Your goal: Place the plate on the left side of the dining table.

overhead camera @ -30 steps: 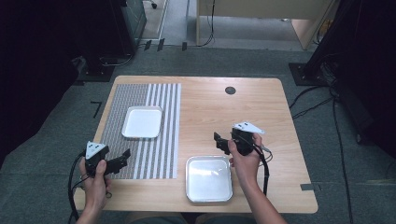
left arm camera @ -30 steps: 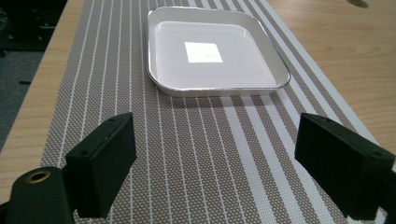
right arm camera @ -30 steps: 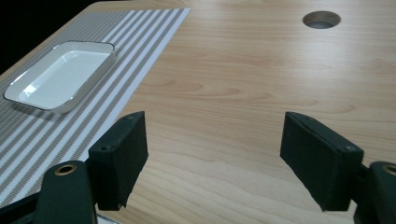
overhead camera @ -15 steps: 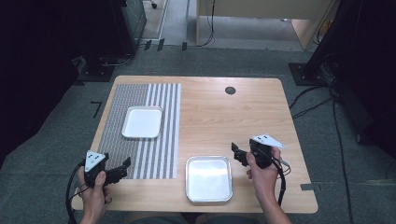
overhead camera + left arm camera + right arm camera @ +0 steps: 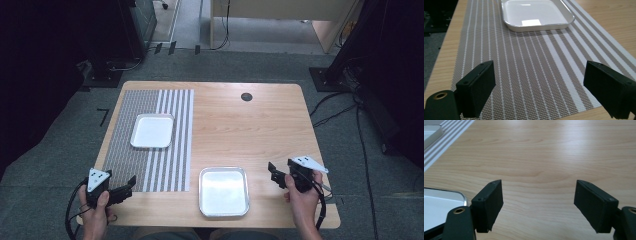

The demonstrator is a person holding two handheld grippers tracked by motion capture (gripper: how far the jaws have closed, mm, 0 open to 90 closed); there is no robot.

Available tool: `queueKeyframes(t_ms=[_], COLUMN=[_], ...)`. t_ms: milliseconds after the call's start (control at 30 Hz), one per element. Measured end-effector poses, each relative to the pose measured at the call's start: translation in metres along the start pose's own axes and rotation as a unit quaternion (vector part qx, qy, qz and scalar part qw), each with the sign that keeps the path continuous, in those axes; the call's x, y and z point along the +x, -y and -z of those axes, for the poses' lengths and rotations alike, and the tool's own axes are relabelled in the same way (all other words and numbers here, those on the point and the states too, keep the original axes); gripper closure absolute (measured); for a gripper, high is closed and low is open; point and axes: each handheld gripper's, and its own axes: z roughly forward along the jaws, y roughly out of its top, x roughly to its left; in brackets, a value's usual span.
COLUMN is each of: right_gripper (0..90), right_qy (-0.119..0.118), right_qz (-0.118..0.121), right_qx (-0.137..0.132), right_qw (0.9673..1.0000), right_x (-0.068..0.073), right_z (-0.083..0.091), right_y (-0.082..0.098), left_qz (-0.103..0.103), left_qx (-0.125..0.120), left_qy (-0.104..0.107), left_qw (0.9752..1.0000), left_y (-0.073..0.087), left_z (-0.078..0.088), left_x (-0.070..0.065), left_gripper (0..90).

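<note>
Currently both grippers are sitting near the front edge of the table (image 5: 235, 125), each held in one hand. The left gripper (image 5: 131, 181) is hovering at the front left corner, its jaws pointing toward the striped mat (image 5: 150, 150); in the left gripper view the jaws are standing wide apart with nothing between them, and the mat's weave is showing through the gap. The white tray (image 5: 536, 13) is lying on the far part of that mat, well apart from the left gripper (a bright reflection is showing on its floor).

The right gripper (image 5: 273, 172) is resting at the front right, just beside the metal tray (image 5: 224, 192) and not touching it. Its jaws are likewise spread and holding nothing; in the right gripper view bare wood is showing between them, and a rounded corner of the metal tray is peeking in at the lower left, next to the left jaw. The metal tray is lying on bare wood at the front middle of the table, between the two grippers, just right of the mat's edge. Both trays are looking empty. A small dark round hole (image 5: 246, 96) is sitting in the far part of the tabletop
</note>
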Motion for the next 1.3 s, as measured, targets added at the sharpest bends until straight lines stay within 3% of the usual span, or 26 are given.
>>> queueKeyframes(t_ms=[233,600,833,1000,1200,1300], right_gripper=[23.7,24.0,24.6,24.7,24.2,24.4], right_qy=[0.022,0.052,0.071,0.083,0.111,0.108], right_qz=[-0.008,-0.026,-0.033,-0.026,0.011,0.014], right_qx=[0.008,0.015,0.022,0.033,0.046,0.046], right_qw=[0.9997,0.9982,0.9967,0.9957,0.9927,0.9930], right_x=[-0.026,-0.063,-0.081,-0.087,-0.079,-0.079], right_z=[0.015,0.031,0.030,0.026,0.021,0.021], right_y=[0.018,0.041,0.050,0.054,0.053,0.053], left_qz=[-0.001,0.019,0.006,0.015,-0.021,-0.016], left_qx=[-0.001,0.005,0.028,0.041,0.071,0.072], left_qy=[-0.016,-0.036,-0.034,-0.030,-0.038,-0.036], left_qw=[0.9999,0.9991,0.9990,0.9986,0.9965,0.9966], left_y=[0.006,0.019,0.025,0.027,0.030,0.031], left_z=[0.002,0.006,-0.001,-0.003,-0.011,-0.011], left_x=[0.014,0.043,0.050,0.054,0.047,0.048], left_gripper=[9.8,9.8,8.5,8.6,8.5,7.9])
